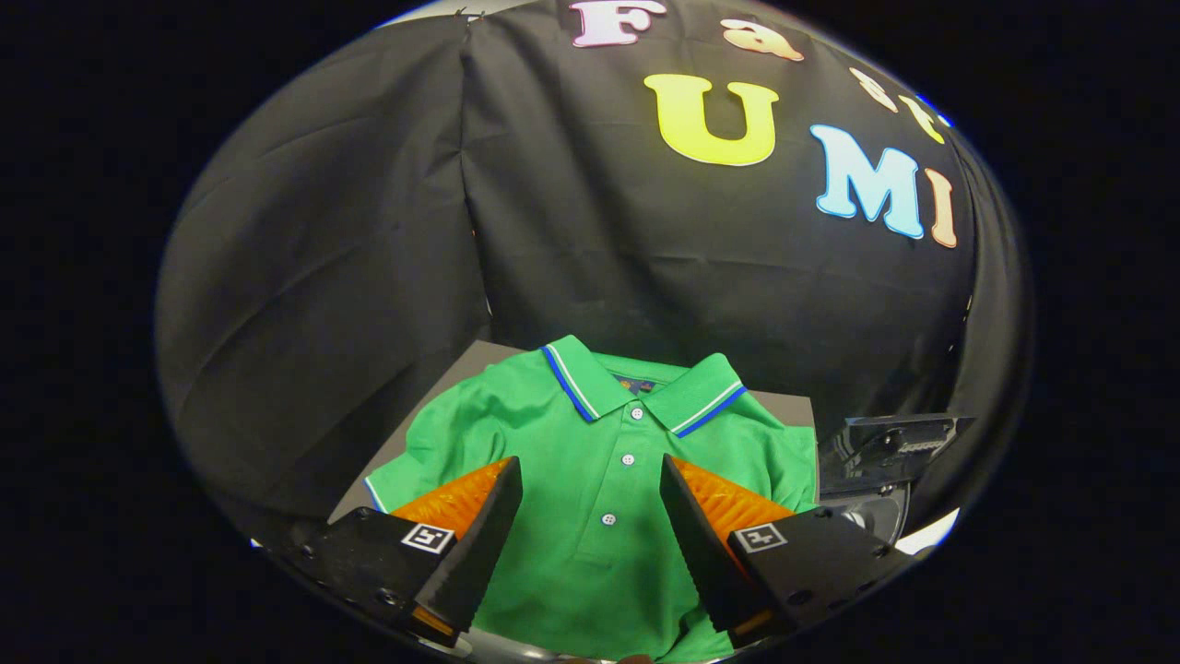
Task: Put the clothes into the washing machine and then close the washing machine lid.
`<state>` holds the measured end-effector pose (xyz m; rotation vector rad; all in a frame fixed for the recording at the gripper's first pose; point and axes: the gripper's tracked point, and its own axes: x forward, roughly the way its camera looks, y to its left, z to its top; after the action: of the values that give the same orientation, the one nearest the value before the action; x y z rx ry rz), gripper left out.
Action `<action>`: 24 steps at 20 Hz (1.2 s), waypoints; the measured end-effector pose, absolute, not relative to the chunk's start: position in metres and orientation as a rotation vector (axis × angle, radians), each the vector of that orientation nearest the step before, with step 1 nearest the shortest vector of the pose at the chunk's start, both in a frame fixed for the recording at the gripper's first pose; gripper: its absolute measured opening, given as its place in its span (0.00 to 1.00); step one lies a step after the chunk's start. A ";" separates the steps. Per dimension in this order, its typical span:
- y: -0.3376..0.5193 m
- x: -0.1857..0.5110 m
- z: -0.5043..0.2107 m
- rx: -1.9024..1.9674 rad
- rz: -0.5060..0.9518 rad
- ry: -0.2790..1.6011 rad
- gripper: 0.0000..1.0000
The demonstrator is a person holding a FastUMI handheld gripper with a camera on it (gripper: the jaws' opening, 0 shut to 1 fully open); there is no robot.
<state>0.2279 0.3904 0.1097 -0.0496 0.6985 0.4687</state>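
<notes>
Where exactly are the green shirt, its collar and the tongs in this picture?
green polo shirt (590, 553): gripper view, on the chest below the buttons.
collar (710, 392): gripper view, on its striped flap.
tongs (590, 484): gripper view, midway between the open tips, over the shirt's button strip.

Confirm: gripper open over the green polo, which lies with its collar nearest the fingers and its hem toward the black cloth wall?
Not quite. The gripper view shows the gripper open over the green polo, but the collar lies beyond the fingers, toward the cloth wall, with the button placket between them.
</notes>
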 end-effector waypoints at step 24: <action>0.392 0.231 0.069 -0.072 0.503 0.814 0.14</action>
<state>0.2310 0.3925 0.0691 -0.0717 0.8137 0.5035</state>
